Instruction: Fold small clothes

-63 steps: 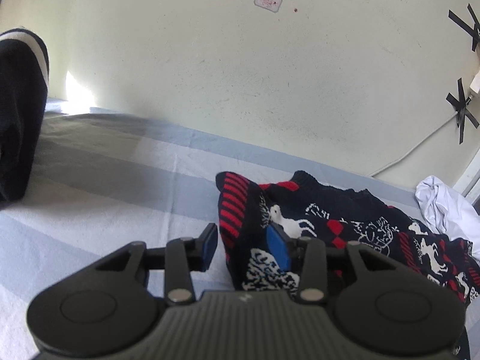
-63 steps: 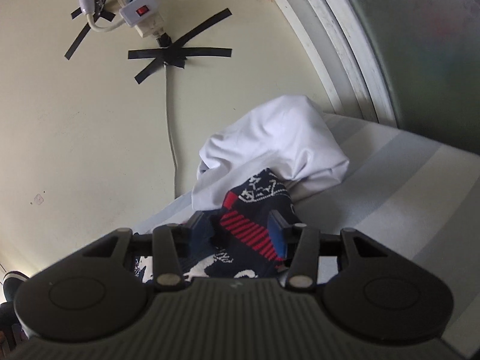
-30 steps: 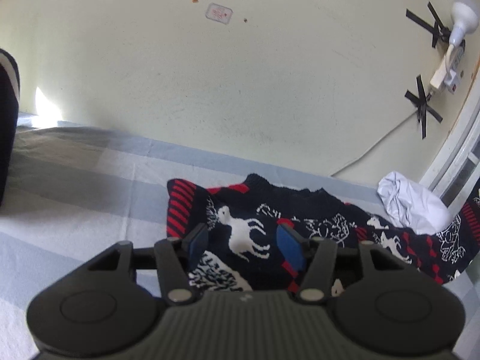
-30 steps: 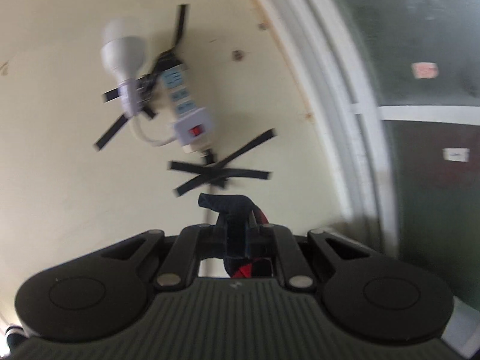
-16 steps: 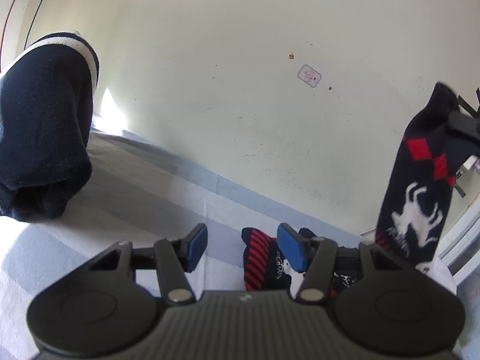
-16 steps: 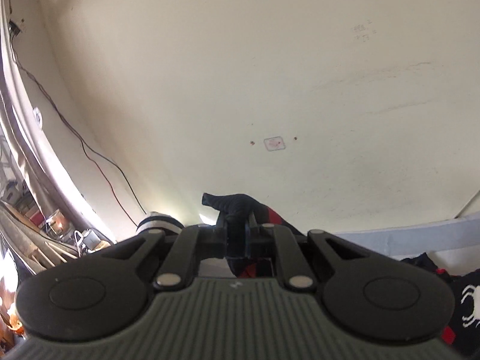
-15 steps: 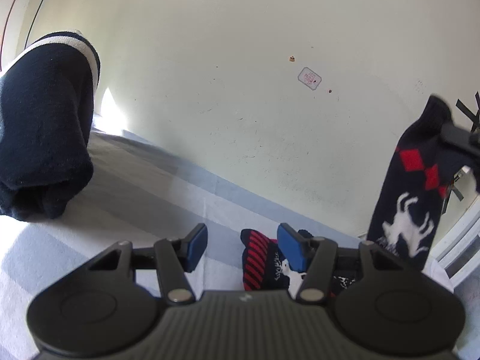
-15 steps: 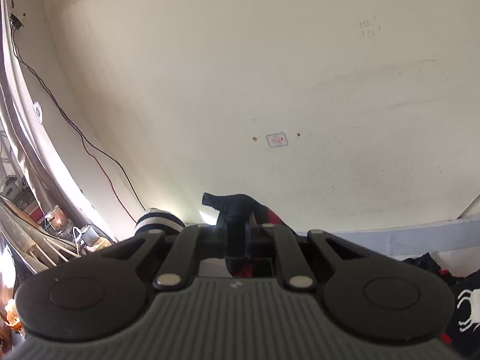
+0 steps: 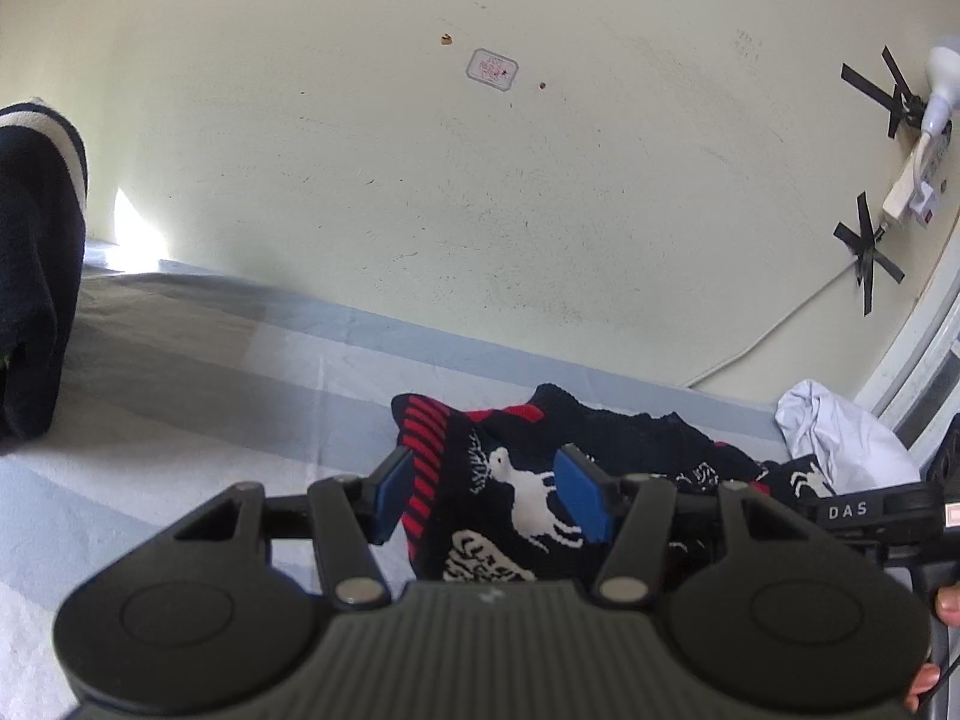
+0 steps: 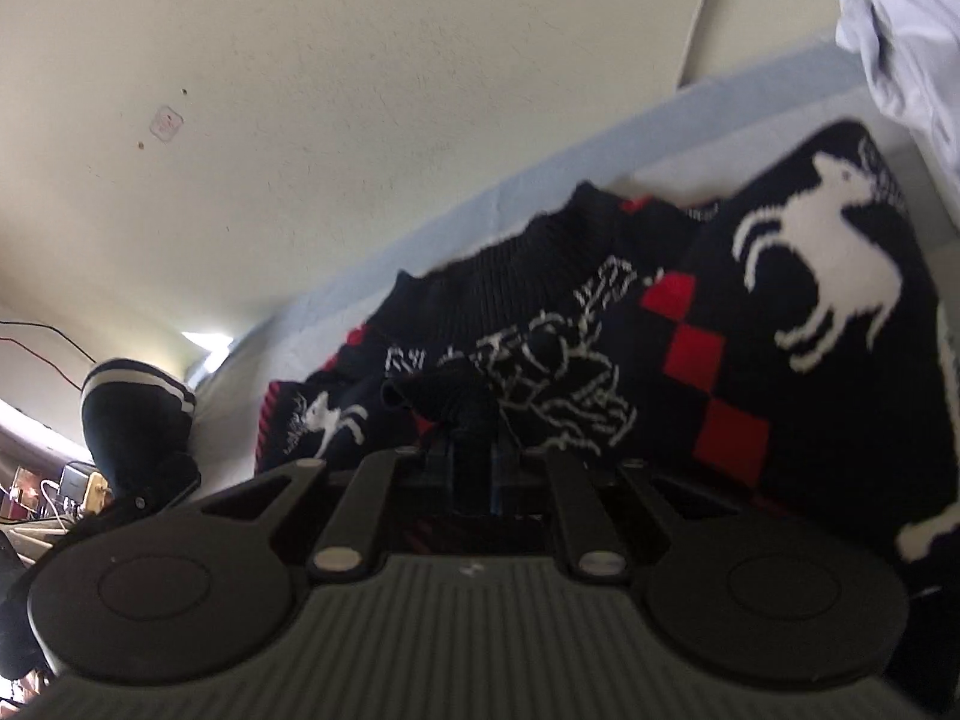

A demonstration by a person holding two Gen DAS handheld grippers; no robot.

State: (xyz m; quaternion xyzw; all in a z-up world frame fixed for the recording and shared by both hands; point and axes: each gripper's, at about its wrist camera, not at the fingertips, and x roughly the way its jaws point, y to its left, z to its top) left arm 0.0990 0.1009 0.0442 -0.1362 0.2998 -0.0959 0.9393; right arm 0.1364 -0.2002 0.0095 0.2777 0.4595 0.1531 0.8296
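Two grippers | left gripper [image 9: 492, 495] fingers half-wide, empty, sweater [image 9: 600, 450] lying on bed [image 9: 210, 372] between and beyond them | right gripper [image 10: 474, 450] fingers pinched narrow on sweater fold, rest spread just ahead

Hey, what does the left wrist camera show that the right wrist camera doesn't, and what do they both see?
Only the left wrist view shows the left gripper with open blue pads over the sweater's striped cuff, plus the taped power strip on the wall. Only the right wrist view shows the right gripper shut on a dark fold of the patterned sweater, and the red wire at far left. Both share the sweater, the white garment, the dark striped-cuff garment, the wall sticker and the striped sheet.
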